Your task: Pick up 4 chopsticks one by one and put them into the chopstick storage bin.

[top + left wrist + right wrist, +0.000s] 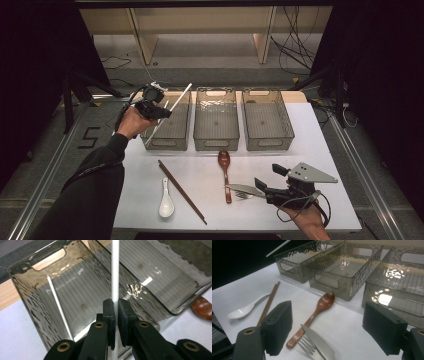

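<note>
Your left gripper (161, 106) has its fingers (109, 312) clenched on a white chopstick (115, 270). In the left gripper view the stick runs straight up between the two pads, pinched low on its length. In the high view it's held tilted over the left bin (170, 131), upper end pointing toward the gap between that bin and the middle bin (216, 120).

A second white chopstick (60, 308) already lies inside the left bin, leaning along its wall and floor. The held stick is in the air above the bin, not touching the bin as far as I can tell.

Your right gripper (272, 192) sits low at the near right of the counter (320, 150), fingers (278, 325) released and spread wide with nothing between them. Just ahead of them a knife (318, 342) lies over a fork (306, 345), both touching the handle end of the brown wooden spoon (224, 170).

On the near left of the counter: a white ceramic spoon (166, 200) and a pair of brown chopsticks (181, 191) lying diagonally just beside it. The middle bin and the right bin (267, 120) have nothing visible inside.
</note>
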